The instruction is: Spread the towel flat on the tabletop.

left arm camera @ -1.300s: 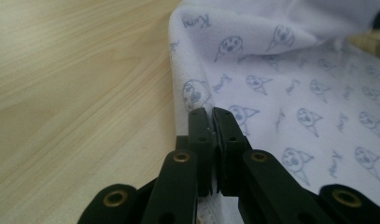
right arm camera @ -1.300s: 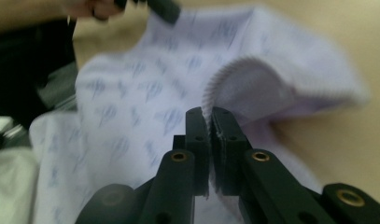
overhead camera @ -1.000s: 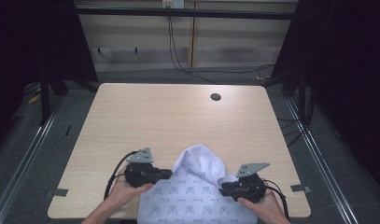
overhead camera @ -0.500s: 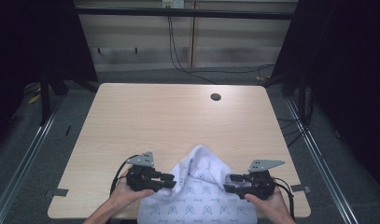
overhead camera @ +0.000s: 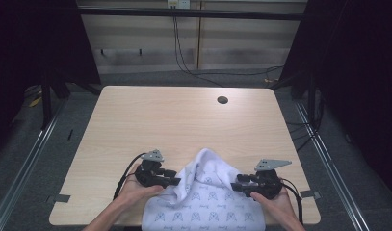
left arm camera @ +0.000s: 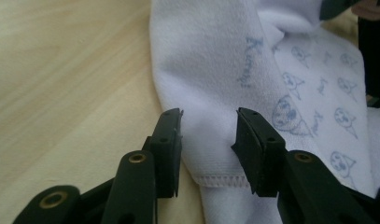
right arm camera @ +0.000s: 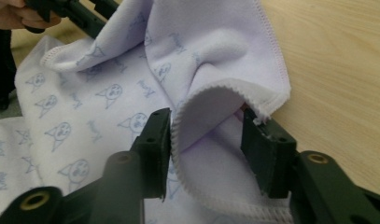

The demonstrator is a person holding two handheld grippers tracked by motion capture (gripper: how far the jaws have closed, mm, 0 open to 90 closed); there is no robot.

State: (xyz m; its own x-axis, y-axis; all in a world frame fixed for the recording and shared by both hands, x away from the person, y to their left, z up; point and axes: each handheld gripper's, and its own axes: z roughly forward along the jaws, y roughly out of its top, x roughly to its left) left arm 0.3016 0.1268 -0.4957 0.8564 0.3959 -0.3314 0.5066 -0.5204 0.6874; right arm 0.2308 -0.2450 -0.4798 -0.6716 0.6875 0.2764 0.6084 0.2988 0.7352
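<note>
Left gripper (overhead camera: 176, 177) sits at the left edge of the white printed towel (overhead camera: 208, 202), jaws spread and just now opening, a hemmed fold lying loose between them without being pinched. Right gripper (overhead camera: 235, 185) at the towel's right side has its jaws apart too, just closing a little, a curled hem standing between them. That towel lies bunched at the table's (overhead camera: 184, 120) near edge, between both grippers.

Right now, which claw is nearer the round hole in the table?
Right. The right claw, just closing around a towel fold, sits almost straight back from the hole; the left claw, just opening over the towel's edge, lies farther left.
</note>
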